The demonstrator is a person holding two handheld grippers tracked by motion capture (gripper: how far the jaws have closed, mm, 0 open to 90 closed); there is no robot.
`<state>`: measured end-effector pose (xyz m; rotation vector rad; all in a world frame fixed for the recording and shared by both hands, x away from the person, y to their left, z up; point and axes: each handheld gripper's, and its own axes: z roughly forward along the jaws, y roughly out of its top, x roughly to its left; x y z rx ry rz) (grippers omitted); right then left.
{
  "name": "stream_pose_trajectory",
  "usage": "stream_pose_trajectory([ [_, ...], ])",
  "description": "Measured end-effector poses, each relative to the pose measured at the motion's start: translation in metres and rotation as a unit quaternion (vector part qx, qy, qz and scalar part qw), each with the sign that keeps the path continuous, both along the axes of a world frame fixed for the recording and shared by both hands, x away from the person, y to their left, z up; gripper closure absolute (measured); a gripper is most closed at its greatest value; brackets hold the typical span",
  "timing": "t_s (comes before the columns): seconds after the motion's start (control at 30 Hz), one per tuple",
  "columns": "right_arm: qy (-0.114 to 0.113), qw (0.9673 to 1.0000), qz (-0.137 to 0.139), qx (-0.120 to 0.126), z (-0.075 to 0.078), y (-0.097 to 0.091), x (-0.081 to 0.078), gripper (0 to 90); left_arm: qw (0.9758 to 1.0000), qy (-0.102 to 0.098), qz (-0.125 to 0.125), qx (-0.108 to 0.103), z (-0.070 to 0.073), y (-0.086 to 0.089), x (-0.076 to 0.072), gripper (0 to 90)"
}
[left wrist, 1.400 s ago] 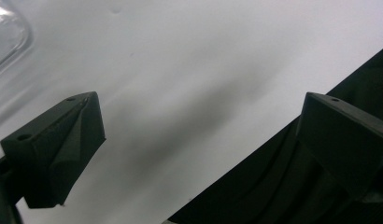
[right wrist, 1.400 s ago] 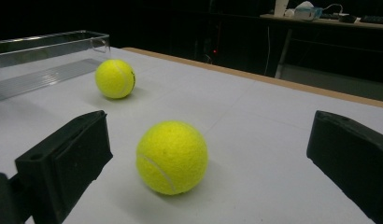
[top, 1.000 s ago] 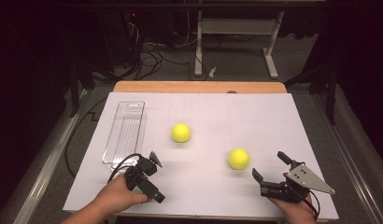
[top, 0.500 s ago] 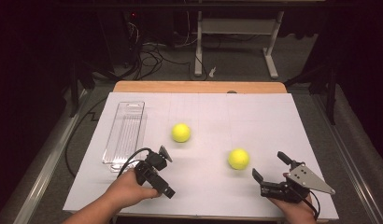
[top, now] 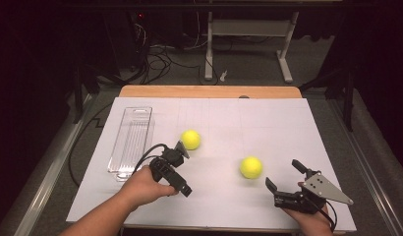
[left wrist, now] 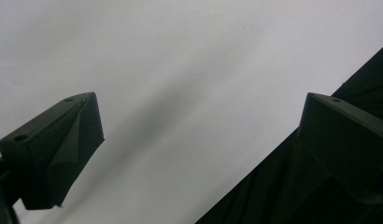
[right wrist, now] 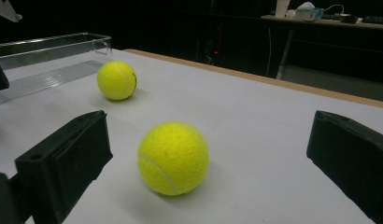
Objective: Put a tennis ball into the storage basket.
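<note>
left gripper (top: pixel 179 150), jaws apart, empty, just beside far ball (top: pixel 190 139); right gripper (top: pixel 284 176), jaws wide, empty, near ball (top: pixel 251 167) just ahead; clear tray (top: pixel 130 142) at left.

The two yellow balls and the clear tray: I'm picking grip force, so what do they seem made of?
Both the near ball and far ball look felt-covered: fuzzy matte nap, curved seam, likely rubber-cored tennis balls. The tray looks like rigid clear plastic: see-through, glossy, ribbed floor.

Bright white table (top: pixel 288 123), dark room all around, soft shadow under the near ball (right wrist: pixel 173 157), blurry close-up by the left gripper (left wrist: pixel 199 154)
</note>
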<state>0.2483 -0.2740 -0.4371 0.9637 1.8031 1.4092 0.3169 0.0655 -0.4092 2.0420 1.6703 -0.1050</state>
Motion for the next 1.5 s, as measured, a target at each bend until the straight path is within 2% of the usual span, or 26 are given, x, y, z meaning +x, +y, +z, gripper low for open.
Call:
stream_pose_trajectory([
  [0.33,-0.001,1.0000,0.001,0.001,0.000,0.000,0.000,0.4,1.0000,-0.004,0.005,-0.003,0.008,-0.012,0.017,1.0],
  [0.7,-0.002,1.0000,0.002,0.002,0.000,-0.001,0.000,0.4,0.9999,-0.008,0.011,0.005,0.014,-0.019,0.039,1.0],
  [1.07,-0.001,1.0000,0.004,0.003,0.000,-0.001,0.000,0.4,0.9993,-0.020,0.032,0.005,0.031,-0.021,0.063,1.0],
  [1.3,-0.001,1.0000,0.003,0.005,0.000,-0.001,0.000,0.4,0.9988,-0.017,0.046,0.006,0.035,-0.019,0.074,0.8],
  [1.5,0.000,1.0000,0.005,0.005,0.000,-0.001,0.000,0.4,0.9979,-0.024,0.061,0.006,0.039,-0.018,0.083,0.8],
])
